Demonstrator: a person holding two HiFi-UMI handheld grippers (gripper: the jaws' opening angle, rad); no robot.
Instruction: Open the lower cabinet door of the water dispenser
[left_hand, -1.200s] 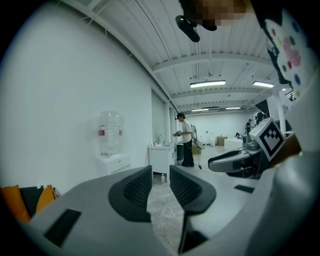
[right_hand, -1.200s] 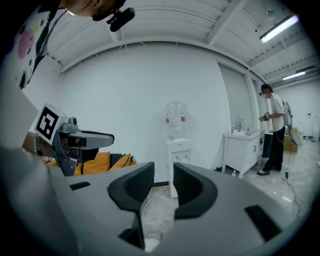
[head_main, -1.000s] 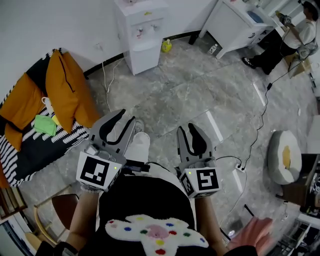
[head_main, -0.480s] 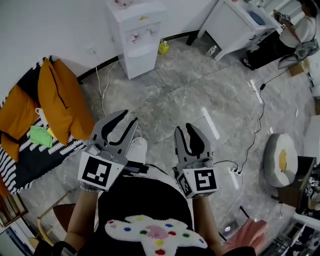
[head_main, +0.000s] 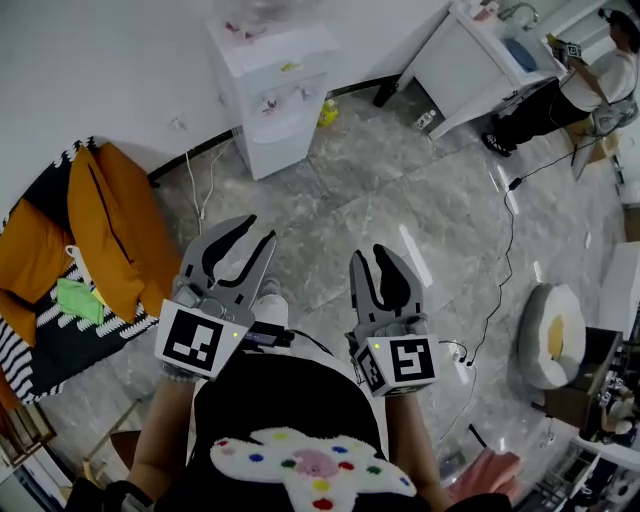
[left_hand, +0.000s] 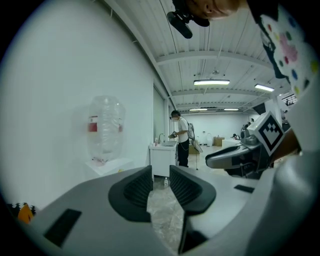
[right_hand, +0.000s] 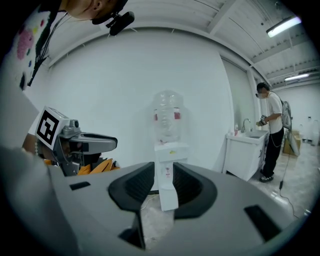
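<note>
Task barely begun: the water dispenser (head_main: 268, 85) stands upper centre against the wall, its lower cabinet door (head_main: 277, 143) apparently shut, well beyond the left tongs (head_main: 258, 232) and right tongs (head_main: 372, 255), both slightly parted and empty.

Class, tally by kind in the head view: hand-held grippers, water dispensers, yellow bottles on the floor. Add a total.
grippers: 2 (left gripper, right gripper)
water dispenser: 1
yellow bottle: 1
total: 4
</note>
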